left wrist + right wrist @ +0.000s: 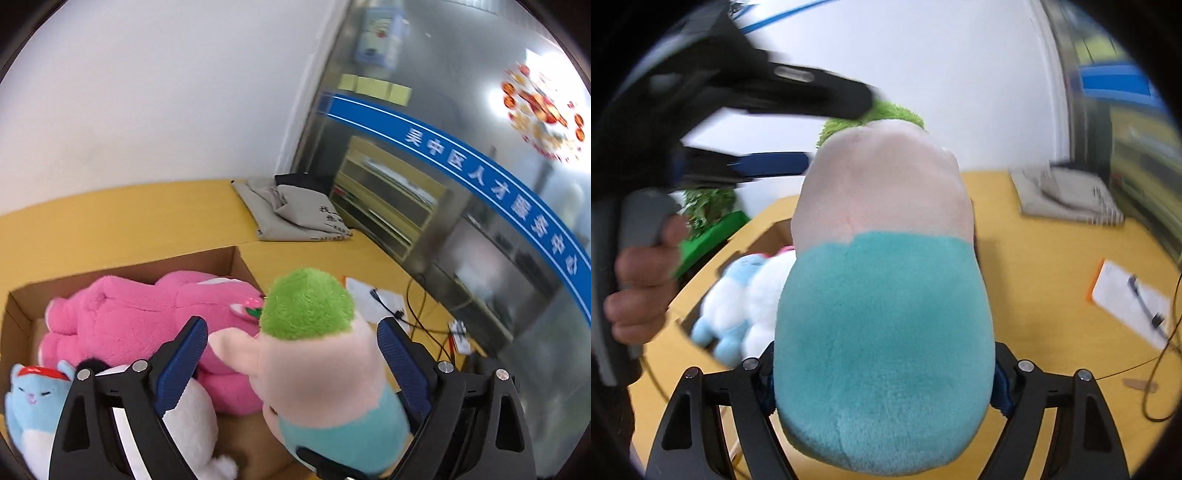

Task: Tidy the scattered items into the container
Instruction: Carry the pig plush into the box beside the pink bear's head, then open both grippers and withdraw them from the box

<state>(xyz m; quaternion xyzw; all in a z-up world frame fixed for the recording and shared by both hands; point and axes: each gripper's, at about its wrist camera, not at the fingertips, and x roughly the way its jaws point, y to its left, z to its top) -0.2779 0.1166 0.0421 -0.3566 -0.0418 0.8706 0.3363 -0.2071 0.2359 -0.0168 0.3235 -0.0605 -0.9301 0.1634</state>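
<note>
Gripping green-haired plush (882, 332), right tool (882, 384); left tool (291, 354) gapes; pink plush (147, 317) left-view only.

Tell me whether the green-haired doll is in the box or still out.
Out. The green-haired doll is held up by the right gripper beside the cardboard box, where the pink plush already lies.

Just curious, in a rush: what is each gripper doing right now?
Left gripper: open, jaws around the plush toy without pressing.
Right gripper: closed on the plush toy.
</note>
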